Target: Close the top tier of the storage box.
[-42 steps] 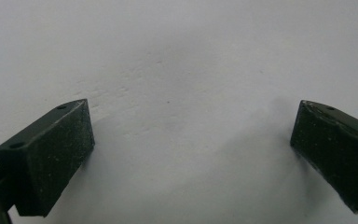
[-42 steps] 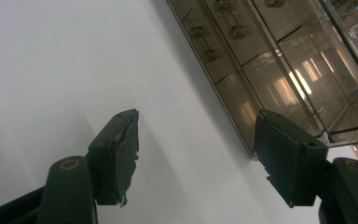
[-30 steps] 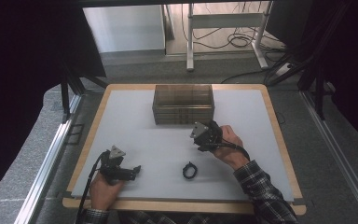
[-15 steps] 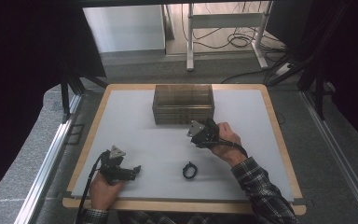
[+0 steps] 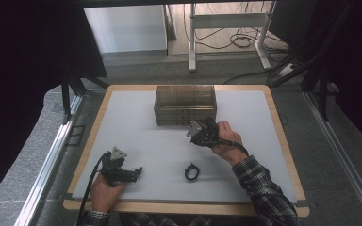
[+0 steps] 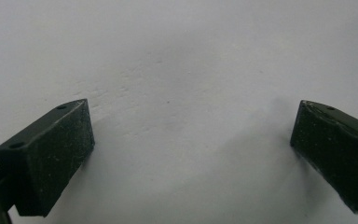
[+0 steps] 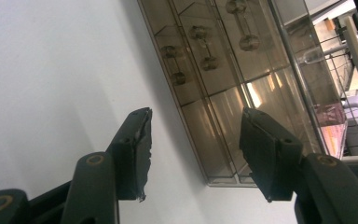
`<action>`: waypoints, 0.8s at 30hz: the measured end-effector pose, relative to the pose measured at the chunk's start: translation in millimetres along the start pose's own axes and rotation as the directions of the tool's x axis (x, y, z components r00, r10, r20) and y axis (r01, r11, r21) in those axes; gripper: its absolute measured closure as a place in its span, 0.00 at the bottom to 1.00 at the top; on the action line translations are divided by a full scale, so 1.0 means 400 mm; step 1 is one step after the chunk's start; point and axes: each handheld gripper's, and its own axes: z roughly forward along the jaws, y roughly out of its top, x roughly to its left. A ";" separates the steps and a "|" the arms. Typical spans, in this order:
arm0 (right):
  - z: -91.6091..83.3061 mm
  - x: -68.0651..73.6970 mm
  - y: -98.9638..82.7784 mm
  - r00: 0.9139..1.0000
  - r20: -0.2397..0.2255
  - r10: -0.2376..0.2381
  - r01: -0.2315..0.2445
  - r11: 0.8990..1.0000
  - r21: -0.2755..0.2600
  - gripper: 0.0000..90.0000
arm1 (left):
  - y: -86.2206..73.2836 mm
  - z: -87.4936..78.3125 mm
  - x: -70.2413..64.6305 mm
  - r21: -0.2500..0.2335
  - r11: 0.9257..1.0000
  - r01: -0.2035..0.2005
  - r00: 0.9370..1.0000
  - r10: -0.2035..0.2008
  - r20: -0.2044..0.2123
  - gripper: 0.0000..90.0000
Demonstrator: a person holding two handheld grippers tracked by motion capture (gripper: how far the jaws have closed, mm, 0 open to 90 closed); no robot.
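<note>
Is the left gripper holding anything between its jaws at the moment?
No, the left gripper has its jaws spread wide apart with nothing but the bare white table between them.

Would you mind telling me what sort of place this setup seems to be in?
Probably a lab or workshop recording station: a white mat on a wood-edged table, metal frame rails alongside, loose cables on the floor behind, and a smoky plastic drawer cabinet as the work object.
</note>
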 end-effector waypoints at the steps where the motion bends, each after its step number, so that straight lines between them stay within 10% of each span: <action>1: 0.001 0.001 0.002 1.000 0.002 0.002 -0.002 1.000 0.000 0.50 | 0.000 0.000 0.000 0.000 1.000 0.000 1.000 0.000 0.000 0.00; 24: 0.027 0.012 0.035 0.984 0.088 -0.154 0.150 0.987 0.051 0.53 | 0.000 0.000 0.000 0.000 1.000 0.001 1.000 -0.001 0.000 0.00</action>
